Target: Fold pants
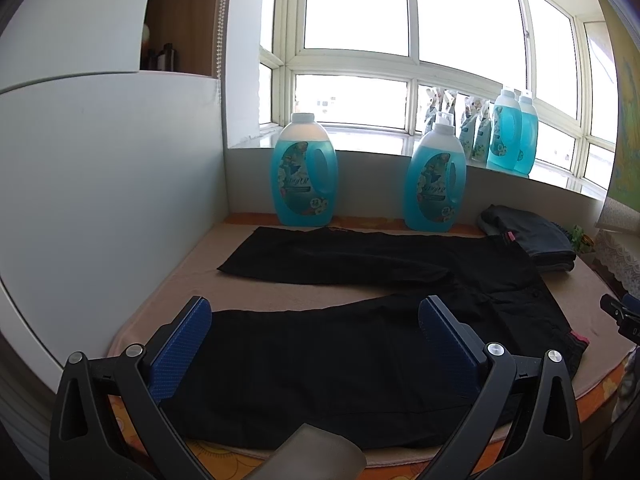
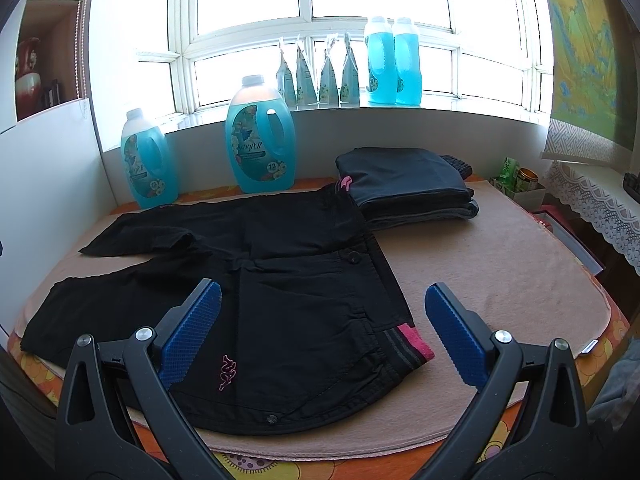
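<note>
Pants point(image 2: 256, 280) lie flat beneath the open hand-held gripper point(image 2: 322, 312).

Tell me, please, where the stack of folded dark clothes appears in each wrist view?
Left wrist view: stack of folded dark clothes at far right, past the black pants.
Right wrist view: upper centre-right, by the waistband's far corner.
Shared landmark: pump-topped blue detergent jug.

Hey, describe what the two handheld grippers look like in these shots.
Both the left gripper and the right gripper match: black plastic linkage arms with triangular cutouts, silver round pivot pins, and flat fingers faced with textured blue pads. No cables or sleeves show.
</note>
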Demonstrator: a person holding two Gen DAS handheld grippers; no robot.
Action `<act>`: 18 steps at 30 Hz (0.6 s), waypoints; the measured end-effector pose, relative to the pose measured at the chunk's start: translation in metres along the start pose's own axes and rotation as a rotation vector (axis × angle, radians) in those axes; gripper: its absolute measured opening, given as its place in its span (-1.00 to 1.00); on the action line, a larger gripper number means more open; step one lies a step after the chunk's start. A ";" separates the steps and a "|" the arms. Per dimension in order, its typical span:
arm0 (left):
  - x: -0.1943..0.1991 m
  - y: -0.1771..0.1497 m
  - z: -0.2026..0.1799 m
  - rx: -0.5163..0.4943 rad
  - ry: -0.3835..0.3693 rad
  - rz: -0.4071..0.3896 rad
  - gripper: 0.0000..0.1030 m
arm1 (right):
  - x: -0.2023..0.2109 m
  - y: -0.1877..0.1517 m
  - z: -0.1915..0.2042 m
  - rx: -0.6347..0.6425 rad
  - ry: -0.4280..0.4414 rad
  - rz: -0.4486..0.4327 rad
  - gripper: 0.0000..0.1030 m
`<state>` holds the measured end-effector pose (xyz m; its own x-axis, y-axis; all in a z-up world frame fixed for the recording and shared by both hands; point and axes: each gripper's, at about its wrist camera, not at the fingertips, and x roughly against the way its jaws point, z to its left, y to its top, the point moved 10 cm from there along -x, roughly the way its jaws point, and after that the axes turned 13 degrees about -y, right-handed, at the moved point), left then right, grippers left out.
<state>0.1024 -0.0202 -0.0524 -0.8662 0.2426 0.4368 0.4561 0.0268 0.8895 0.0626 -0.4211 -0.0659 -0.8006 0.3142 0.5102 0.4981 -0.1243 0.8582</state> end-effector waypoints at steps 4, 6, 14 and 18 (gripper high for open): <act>-0.001 0.000 0.002 0.000 -0.001 0.002 0.99 | -0.001 -0.001 0.002 0.003 0.001 0.002 1.00; -0.002 0.000 0.003 0.001 -0.002 0.004 0.99 | -0.002 -0.001 0.003 0.004 0.001 0.003 1.00; -0.007 -0.002 0.007 0.004 -0.003 0.012 0.99 | -0.003 -0.002 0.003 0.006 0.004 0.005 1.00; -0.011 -0.002 0.013 0.006 0.004 0.016 0.99 | -0.008 -0.004 0.004 0.013 0.000 0.011 1.00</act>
<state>0.1130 -0.0107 -0.0607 -0.8597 0.2390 0.4515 0.4710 0.0286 0.8817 0.0685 -0.4188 -0.0735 -0.7951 0.3134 0.5192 0.5109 -0.1150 0.8519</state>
